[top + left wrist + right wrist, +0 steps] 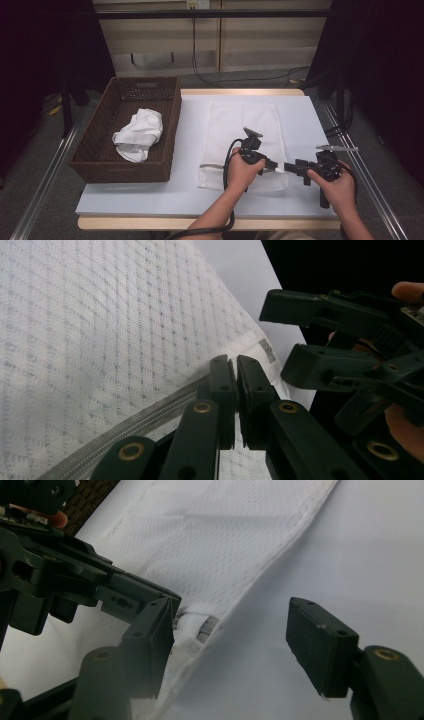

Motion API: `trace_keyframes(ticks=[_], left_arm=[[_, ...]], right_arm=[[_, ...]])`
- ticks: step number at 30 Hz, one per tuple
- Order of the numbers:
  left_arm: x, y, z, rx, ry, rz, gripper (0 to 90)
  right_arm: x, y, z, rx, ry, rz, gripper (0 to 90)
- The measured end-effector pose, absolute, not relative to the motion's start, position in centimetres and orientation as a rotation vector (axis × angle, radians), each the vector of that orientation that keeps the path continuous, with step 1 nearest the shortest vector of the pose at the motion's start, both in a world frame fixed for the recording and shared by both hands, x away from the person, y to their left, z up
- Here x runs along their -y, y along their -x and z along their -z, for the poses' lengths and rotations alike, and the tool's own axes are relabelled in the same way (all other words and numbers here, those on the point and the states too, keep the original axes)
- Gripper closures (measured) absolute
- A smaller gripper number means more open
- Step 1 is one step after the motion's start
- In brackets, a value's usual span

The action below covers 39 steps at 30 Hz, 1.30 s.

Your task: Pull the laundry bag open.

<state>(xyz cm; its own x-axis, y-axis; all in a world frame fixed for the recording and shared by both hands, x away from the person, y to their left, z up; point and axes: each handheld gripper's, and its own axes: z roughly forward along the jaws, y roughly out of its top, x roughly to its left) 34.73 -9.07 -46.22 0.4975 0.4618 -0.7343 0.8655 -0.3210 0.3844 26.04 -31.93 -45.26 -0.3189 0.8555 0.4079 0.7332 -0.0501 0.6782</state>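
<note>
High view shows one white mesh laundry bag [243, 142] lying flat on the white table top [150, 195], its long axis running from near to far and its zipped edge [125, 425] at the near end. Both grippers meet at the bag's near right corner. The left gripper [272, 165] has its jaws pressed together on that corner, right at the end of the grey zipper, as the left gripper view makes plain. The right gripper [290, 168] comes in from the right, pointing left toward the same spot; in the right gripper view [235, 650] its jaws stand apart with the zipper end in the gap between them, neither pad touching it. So the thing to take lies just ahead of the right gripper, a little to its left jaw's side, and the right hand [336, 185] is the free one to take it. To the left of the bag stands one brown woven basket [95, 150], holding one crumpled white cloth [139, 134], well apart from both hands.
</note>
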Motion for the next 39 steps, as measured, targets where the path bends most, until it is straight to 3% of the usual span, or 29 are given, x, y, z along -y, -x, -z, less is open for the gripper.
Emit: trace_keyframes(ticks=[4,9,22,28,39], left_arm=[[8.9,-34.7,46.4,-1.106,-1.947,0.650,86.4],[8.6,-34.7,46.6,-1.110,-1.928,0.670,86.4],[8.2,-34.7,46.9,-1.118,-1.911,0.660,86.4],[8.2,-34.6,47.1,-1.116,-1.907,0.673,86.3],[8.3,-34.1,46.7,-1.101,-1.939,0.612,86.1]], right_arm=[[31.5,-26.4,45.3,-2.080,-1.776,-1.291,37.8],[31.0,-26.8,45.3,-2.118,-1.796,-1.307,50.8],[30.3,-27.5,45.3,-2.180,-1.858,-1.346,68.1],[30.4,-27.6,45.4,-2.211,-1.899,-1.338,81.6],[30.3,-27.7,45.4,-2.248,-1.915,-1.367,85.6]])
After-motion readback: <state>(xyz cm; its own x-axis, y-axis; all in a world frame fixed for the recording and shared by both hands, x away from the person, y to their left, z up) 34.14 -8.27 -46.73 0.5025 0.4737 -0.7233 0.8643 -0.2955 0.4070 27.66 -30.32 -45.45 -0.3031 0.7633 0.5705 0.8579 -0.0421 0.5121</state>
